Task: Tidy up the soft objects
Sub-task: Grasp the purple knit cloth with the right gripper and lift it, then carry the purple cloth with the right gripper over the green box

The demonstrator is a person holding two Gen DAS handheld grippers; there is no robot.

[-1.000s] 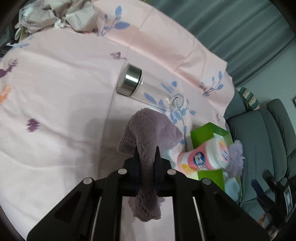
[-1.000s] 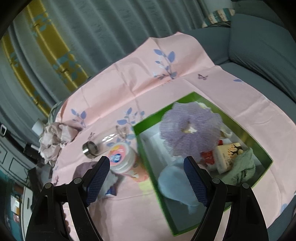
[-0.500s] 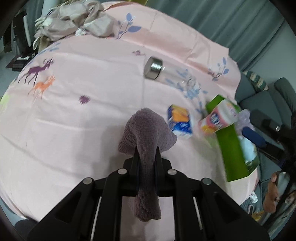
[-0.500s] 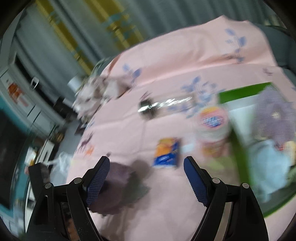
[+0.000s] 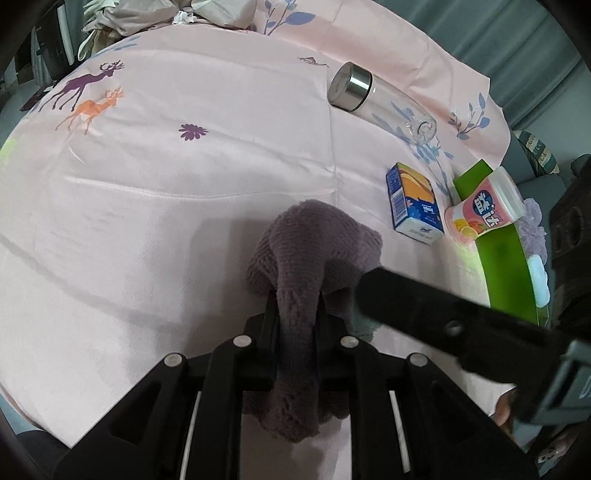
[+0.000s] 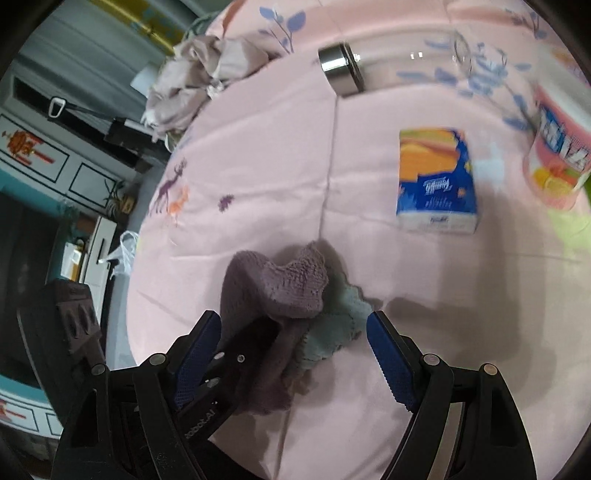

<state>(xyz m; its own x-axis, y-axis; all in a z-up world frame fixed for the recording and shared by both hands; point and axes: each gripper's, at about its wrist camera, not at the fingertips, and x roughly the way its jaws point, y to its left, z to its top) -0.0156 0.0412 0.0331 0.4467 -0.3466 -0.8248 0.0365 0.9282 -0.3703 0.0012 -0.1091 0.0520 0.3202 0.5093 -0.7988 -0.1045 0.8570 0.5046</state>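
Observation:
A purple knitted cloth (image 5: 317, 240) rests bunched on the pink sheet (image 5: 184, 184), and one fold runs back between the fingers of my left gripper (image 5: 297, 306). Those jaws are opening, with the pads still against the fold. My right gripper (image 6: 295, 354) is open, its blue pads wide on either side of the purple cloth (image 6: 291, 284) and of a pale green cloth (image 6: 332, 332) lying under it. In the left wrist view one right finger (image 5: 443, 317) crosses in from the right, just beside the cloth.
A tissue pack (image 5: 413, 206), a pink canister (image 5: 484, 214) and a glass bottle with a steel cap (image 5: 376, 96) lie further back on the sheet. The green box (image 5: 506, 258) at the right edge holds soft items. Crumpled fabric (image 5: 147, 14) is heaped at the far corner.
My left gripper has come down, and the purple cloth now rests on the sheet. My right gripper has swung from above the green box to low over the purple cloth.

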